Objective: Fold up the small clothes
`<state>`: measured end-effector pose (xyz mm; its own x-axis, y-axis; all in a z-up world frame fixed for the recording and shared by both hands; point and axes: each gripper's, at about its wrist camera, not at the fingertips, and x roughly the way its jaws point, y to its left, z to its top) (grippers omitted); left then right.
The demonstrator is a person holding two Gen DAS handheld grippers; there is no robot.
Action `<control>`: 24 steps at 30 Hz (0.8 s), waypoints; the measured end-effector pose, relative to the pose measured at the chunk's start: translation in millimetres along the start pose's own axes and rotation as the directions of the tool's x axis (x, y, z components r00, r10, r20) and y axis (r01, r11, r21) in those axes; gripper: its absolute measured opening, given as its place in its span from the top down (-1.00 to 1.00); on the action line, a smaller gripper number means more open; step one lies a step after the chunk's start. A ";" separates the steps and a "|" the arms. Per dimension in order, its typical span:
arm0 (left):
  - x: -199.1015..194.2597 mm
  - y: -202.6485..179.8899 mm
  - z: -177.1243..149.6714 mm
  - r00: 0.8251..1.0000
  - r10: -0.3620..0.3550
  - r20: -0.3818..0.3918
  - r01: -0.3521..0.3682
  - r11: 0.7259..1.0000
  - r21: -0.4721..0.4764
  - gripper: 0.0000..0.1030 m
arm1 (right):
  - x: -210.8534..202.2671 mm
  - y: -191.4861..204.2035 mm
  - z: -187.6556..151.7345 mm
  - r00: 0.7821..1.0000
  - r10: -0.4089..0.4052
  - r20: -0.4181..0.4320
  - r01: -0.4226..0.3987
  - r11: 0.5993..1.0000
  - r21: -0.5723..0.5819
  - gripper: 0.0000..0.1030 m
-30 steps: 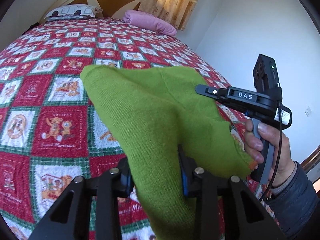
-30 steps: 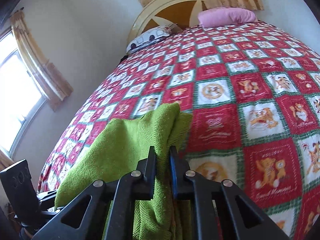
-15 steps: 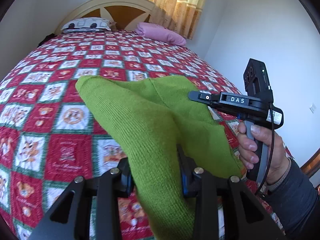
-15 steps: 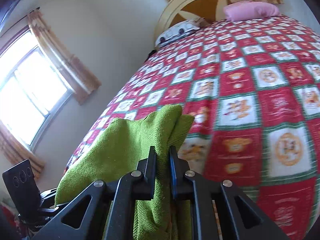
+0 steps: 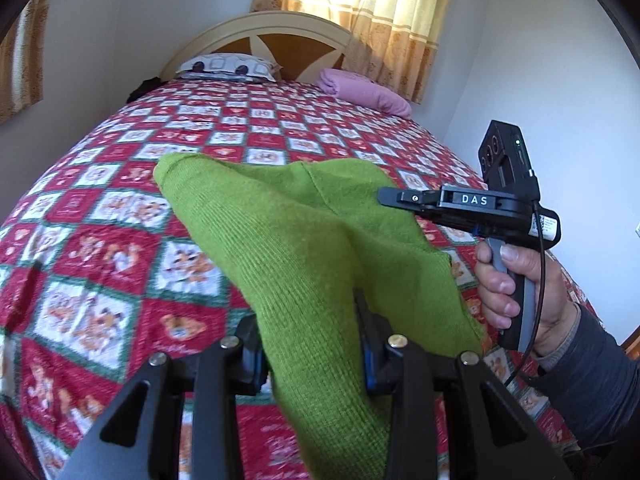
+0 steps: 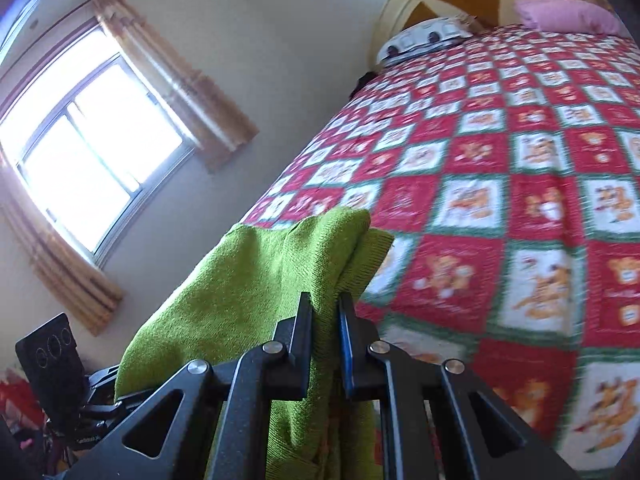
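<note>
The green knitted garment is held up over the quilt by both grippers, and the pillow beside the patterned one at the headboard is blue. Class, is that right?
Not quite: the pillow beside the patterned pillow is pink, as the left wrist view shows. Both the left gripper and right gripper do hold the green knitted garment over the quilt.

Green knit garment (image 5: 304, 248) and both grippers — now farther toward the headboard (image 5: 272, 36) — window (image 6: 92, 136) newly in view.

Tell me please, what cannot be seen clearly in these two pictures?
- Kind of green garment: left wrist view, bunched; lower part runs below the frame edge.
- Right gripper fingertips: left wrist view, behind the cloth.
- Quilt prints: right wrist view, blurred.
- Left gripper pads: cloth covers them.
</note>
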<state>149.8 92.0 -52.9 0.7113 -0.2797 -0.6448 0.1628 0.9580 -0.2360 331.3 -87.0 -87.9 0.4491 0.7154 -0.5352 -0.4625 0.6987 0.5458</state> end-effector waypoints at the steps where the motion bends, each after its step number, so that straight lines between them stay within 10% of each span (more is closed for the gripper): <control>1: -4.3 8.0 -3.8 1.000 0.013 0.002 -0.013 1.000 -0.002 0.31 | 6.4 5.7 -3.2 1.000 0.005 -0.007 -0.005 1.000 -0.006 0.79; 15: -5.7 76.9 -58.3 0.995 0.069 -0.070 -0.075 0.994 -0.084 0.27 | 63.9 23.4 -37.1 0.995 0.023 -0.095 -0.023 1.000 0.002 0.79; 19: 0.7 84.1 -74.0 0.989 0.119 -0.094 -0.129 0.986 -0.109 -0.25 | 69.7 15.7 -40.1 0.994 -0.014 -0.109 0.016 1.000 0.009 0.78; 24: -21.7 79.5 -69.4 0.992 0.124 0.005 -0.122 0.986 -0.117 -0.43 | 79.1 6.5 -45.4 0.990 -0.051 -0.128 0.055 0.998 0.022 0.78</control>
<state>99.8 169.9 -108.1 0.7297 -0.1587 -0.6652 -0.0068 0.9710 -0.2391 329.0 -26.0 -156.0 0.3710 0.6724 -0.6405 -0.4201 0.7367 0.5300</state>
